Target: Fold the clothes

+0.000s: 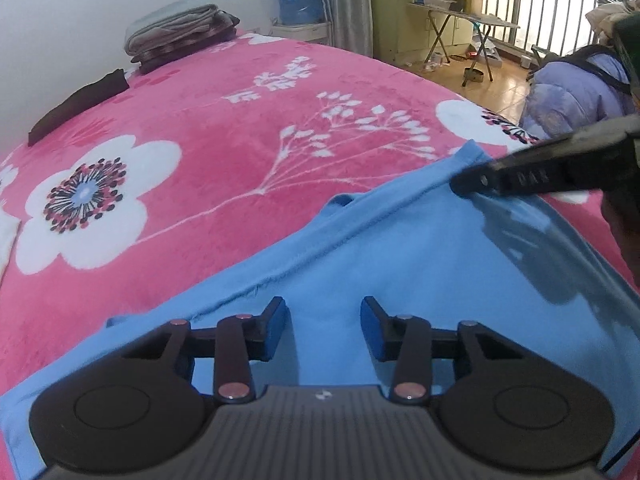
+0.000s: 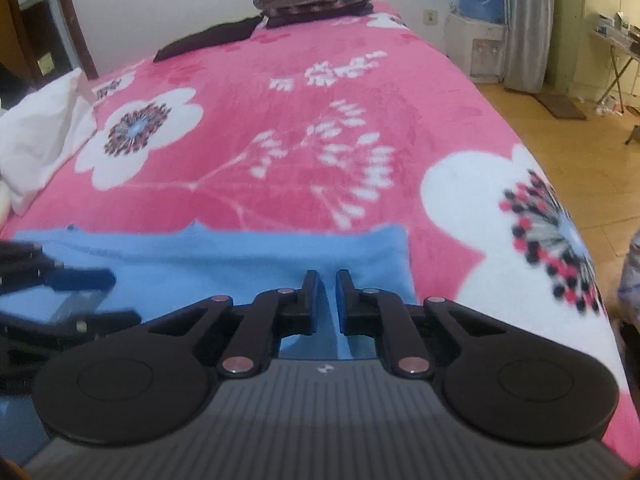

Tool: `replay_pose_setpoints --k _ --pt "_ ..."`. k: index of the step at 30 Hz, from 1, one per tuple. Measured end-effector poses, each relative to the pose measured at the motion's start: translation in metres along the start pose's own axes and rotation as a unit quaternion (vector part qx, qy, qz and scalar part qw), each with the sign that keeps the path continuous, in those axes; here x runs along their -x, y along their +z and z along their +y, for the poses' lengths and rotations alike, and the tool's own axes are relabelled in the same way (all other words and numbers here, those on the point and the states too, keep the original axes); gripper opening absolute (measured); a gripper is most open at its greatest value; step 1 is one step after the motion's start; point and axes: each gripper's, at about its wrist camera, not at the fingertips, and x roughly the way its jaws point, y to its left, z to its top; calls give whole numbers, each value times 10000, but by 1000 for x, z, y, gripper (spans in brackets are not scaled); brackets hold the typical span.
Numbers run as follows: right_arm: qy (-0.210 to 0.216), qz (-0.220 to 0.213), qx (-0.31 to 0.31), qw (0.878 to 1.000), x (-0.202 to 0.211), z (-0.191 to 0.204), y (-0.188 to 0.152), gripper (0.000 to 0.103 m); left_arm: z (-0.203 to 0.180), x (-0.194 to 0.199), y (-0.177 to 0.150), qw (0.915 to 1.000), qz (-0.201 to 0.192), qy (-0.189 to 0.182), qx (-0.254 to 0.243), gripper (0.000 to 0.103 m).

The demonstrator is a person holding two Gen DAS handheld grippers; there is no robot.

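Note:
A light blue garment (image 1: 400,264) lies flat on the near end of a pink floral blanket (image 1: 224,128). My left gripper (image 1: 324,328) hovers over the garment's middle, open, with nothing between its fingers. In the right wrist view it shows at the left edge as the left gripper (image 2: 120,298), jaws apart above the cloth. My right gripper (image 2: 328,300) is nearly closed, pinching a ridge of the blue garment (image 2: 240,256) near its right end. From the left wrist view the right gripper (image 1: 464,184) sits at the garment's far edge, with wrinkles running out from its tip.
A stack of folded clothes (image 1: 180,28) and a dark folded piece (image 1: 76,104) lie at the bed's far end. A white pillow (image 2: 40,128) lies on the left side. A lilac padded jacket (image 1: 576,88), a folding table (image 1: 460,12) and wooden floor (image 2: 560,132) are to the right.

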Motion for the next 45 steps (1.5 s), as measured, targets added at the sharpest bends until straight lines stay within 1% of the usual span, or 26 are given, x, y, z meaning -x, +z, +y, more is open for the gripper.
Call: replay_pose_setpoints --k 2,4,6,7,8,10,13,15,18,19,21,22,24,28,31,35,37,40,43,45 --pt "193 -158 -217 9995 7 -9 8 8 2 2 5 9999 33 -64 -77 43" --pt "380 -317 -451 9978 22 -22 12 10 1 5 13 9993 73 -191 -298 43" --pt "504 -442 -690 9954 50 -41 10 10 -3 8 23 9970 92 -403 -656 43" --pt "523 -441 -822 9943 67 -53 5 10 -6 9 28 9948 115 -537 -862 43" --pt "546 -366 -1002 9928 82 -65 -3 10 -13 11 32 9908 143 -732 -1132 43" --pt "603 -180 -1417 9879 113 -91 -24 10 -29 15 38 9774 189 -1186 -1737 43" --pt "609 244 -2015 9773 155 -115 -66 12 -60 19 42 9508 204 -1868 -2464 43" --pt "619 528 -2251 9709 176 -116 -91 12 -82 21 38 9344 165 -2315 -2701 43" --pt "615 1045 -2297 9657 196 -100 -116 12 -114 27 22 9077 102 -2983 -2949 43" --pt "566 1138 -2139 9685 198 -91 -119 12 -120 28 16 9021 82 -3140 -2960 43" --pt "462 1252 -1772 9751 199 -75 -121 12 -128 30 5 8941 76 -3398 -2915 43" --pt "412 1275 -1576 9784 198 -67 -122 12 -132 31 0 8899 73 -3526 -2892 43" --pt "415 1214 -1377 9821 191 -59 -119 12 -140 31 -11 8822 93 -3739 -2860 43" --pt "526 1245 -1097 9847 177 -52 -115 12 -152 26 -28 8761 67 -3725 -3060 43" --pt "578 1303 -887 9858 170 -50 -114 12 -155 25 -37 8748 -78 -3613 -3227 43" --pt "656 1422 -699 9852 161 -47 -115 14 -156 24 -39 8758 -149 -3571 -3245 43" --pt "687 1494 -627 9844 157 -46 -117 14 -155 24 -40 8750 -183 -3562 -3273 43" --pt "608 1482 -589 9853 155 -47 -119 14 -155 22 -39 8747 -211 -3557 -3284 43" --pt "557 1459 -737 9850 154 -54 -120 14 -156 20 -40 8747 -230 -3556 -3284 43" --pt "650 1419 -964 9830 153 -58 -122 14 -156 19 -41 8738 -269 -3550 -3313 43"
